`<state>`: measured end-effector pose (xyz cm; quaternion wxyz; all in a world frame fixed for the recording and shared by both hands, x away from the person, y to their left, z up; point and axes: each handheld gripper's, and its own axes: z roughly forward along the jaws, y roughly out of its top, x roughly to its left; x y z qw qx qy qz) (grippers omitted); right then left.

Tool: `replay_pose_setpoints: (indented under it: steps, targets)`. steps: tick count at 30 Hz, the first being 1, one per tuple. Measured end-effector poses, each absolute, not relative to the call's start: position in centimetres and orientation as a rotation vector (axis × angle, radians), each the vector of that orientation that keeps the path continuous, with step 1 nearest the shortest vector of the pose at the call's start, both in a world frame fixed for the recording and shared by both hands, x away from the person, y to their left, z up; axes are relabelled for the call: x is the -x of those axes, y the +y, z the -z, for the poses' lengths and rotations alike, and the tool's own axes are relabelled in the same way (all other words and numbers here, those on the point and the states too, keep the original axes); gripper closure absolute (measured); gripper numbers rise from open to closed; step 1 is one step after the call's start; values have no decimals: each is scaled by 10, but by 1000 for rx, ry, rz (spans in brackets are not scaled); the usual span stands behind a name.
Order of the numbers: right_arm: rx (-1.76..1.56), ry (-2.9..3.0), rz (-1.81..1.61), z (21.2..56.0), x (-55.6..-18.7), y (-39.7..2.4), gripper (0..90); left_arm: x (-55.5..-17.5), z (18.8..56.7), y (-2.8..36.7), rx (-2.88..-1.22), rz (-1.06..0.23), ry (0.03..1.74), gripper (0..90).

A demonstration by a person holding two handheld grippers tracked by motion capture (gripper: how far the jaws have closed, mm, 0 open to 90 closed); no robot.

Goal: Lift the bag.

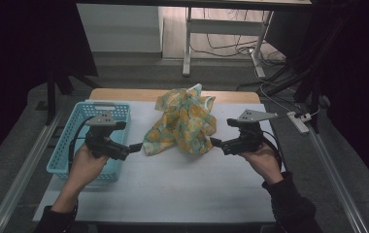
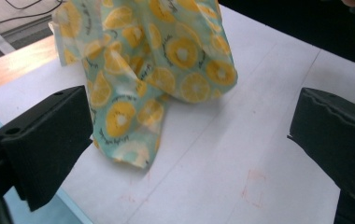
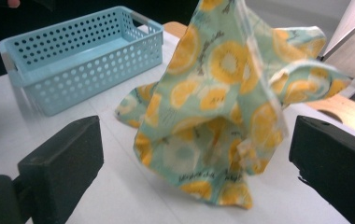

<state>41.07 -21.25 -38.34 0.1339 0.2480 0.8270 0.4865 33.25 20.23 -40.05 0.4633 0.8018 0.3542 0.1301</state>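
High view: crumpled lemon-print cloth [image 1: 182, 121] peaks beside perforated plastic basket [image 1: 75, 128].

Left claw [image 1: 139, 146] is held level in the left hand [image 1: 86, 162], jaws spread wide with nothing between the pads. Right claw [image 1: 213, 141], gripped by the right hand [image 1: 261, 156], points inward toward it, jaws likewise wide apart and empty.

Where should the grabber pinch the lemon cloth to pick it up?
Probably the low corner of the lemon cloth nearest the left gripper, coming in level from that side. That corner lies flat and loose on the table, while the middle stands bunched up.
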Motion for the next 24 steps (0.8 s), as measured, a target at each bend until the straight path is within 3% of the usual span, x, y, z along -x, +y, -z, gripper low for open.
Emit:
replay_pose_setpoints:
  steps: [24]
  targets:
    - [-798, 2395, -1332, 446, -349, -256, 0, -264, 457, 219, -1946, -336, 973, 0]
